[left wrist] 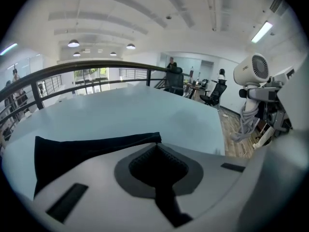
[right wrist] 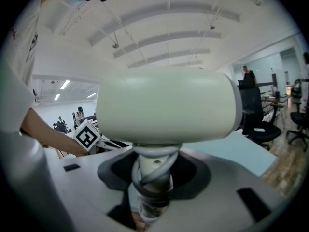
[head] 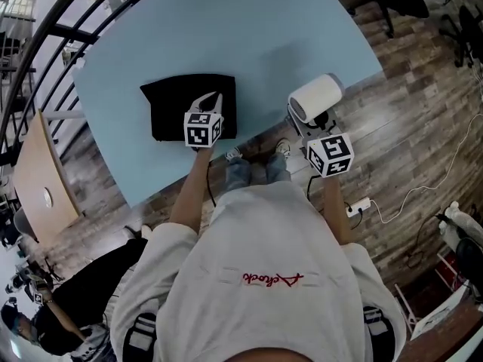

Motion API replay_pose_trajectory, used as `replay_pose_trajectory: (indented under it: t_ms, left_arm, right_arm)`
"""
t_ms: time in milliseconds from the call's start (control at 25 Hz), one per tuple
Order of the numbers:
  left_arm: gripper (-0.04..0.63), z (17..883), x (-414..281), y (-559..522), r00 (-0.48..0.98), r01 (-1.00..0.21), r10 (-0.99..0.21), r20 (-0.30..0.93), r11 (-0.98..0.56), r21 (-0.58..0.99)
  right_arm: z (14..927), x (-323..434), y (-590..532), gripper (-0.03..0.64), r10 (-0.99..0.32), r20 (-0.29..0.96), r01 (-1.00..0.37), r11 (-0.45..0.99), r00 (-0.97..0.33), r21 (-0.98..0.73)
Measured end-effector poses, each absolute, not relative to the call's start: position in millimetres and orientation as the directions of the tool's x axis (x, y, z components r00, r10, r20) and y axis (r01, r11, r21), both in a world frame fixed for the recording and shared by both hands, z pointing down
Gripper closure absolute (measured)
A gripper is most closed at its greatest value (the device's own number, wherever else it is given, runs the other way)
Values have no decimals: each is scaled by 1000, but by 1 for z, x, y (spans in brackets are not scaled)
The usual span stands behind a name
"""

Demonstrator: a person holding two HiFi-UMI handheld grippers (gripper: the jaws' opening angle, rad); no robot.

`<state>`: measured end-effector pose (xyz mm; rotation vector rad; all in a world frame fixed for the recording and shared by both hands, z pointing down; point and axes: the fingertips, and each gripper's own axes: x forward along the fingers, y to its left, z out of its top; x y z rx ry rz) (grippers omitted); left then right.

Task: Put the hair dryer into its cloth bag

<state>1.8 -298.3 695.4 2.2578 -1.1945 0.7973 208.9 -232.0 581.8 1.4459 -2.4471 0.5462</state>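
Left tongs pinched shut on bag hem, centre-left on table. Right tongs clamp dryer handle, cord wrapped round, right of centre. We reckon dryer rigid, top-heavy, slick and bag floppy. Keep handle grip, lift hem.

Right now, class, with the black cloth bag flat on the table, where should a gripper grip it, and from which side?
Pinch the fabric edge of the cloth bag near its right end, coming angled down from the person's side. It lies flat on the table, so only an edge fits between jaws; the left gripper is shut there.
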Motion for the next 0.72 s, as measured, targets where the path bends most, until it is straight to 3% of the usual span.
replay_pose_trajectory:
  t_ms: [480, 720]
  left_arm:
    - [586, 649, -30, -296, 508, -836, -606, 612, -519, 180]
    - [586, 639, -38, -293, 540, -819, -595, 595, -533, 211]
  right_arm:
    - [588, 178, -241, 431, -754, 428, -859, 494, -498, -130]
    - [595, 155, -250, 431, -724, 486, -833, 553, -490, -16]
